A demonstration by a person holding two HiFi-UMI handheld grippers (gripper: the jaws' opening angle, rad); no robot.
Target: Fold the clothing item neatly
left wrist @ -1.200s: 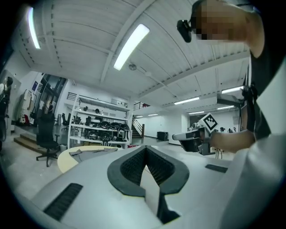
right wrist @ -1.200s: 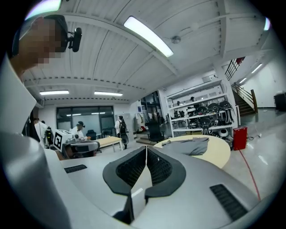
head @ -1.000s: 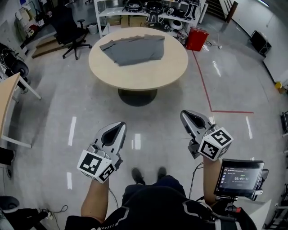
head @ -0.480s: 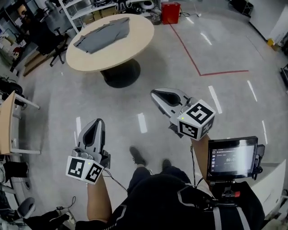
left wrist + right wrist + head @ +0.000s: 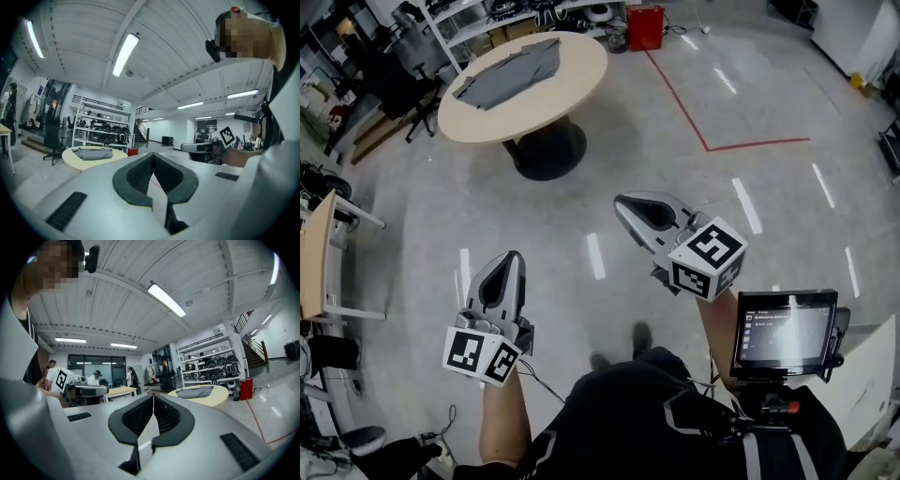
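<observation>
A grey garment (image 5: 511, 70) lies spread on a round beige table (image 5: 572, 89) at the head view's upper left, well across the floor from me. My left gripper (image 5: 508, 258) hangs over bare floor, shut with nothing in it. Further right and a little higher, my right gripper (image 5: 623, 202) is also shut and empty. In the left gripper view the left gripper (image 5: 153, 157) has its pads together, with the garment (image 5: 93, 152) small and distant on the table (image 5: 70, 161). The right gripper (image 5: 153, 396) points at the same garment (image 5: 194, 392) on the table (image 5: 213, 399).
Shelving (image 5: 478, 19), a black office chair (image 5: 394, 89) and a red box (image 5: 645, 23) stand around the table. A red line (image 5: 703, 141) runs on the grey floor. A desk (image 5: 319, 253) is at the left edge. A screen (image 5: 783, 333) sits by my right arm. People (image 5: 96, 379) stand far off.
The table has shifted from the top centre to the upper left of the head view and looks farther away. Both grippers stayed shut, the right one drawn closer to the camera.
</observation>
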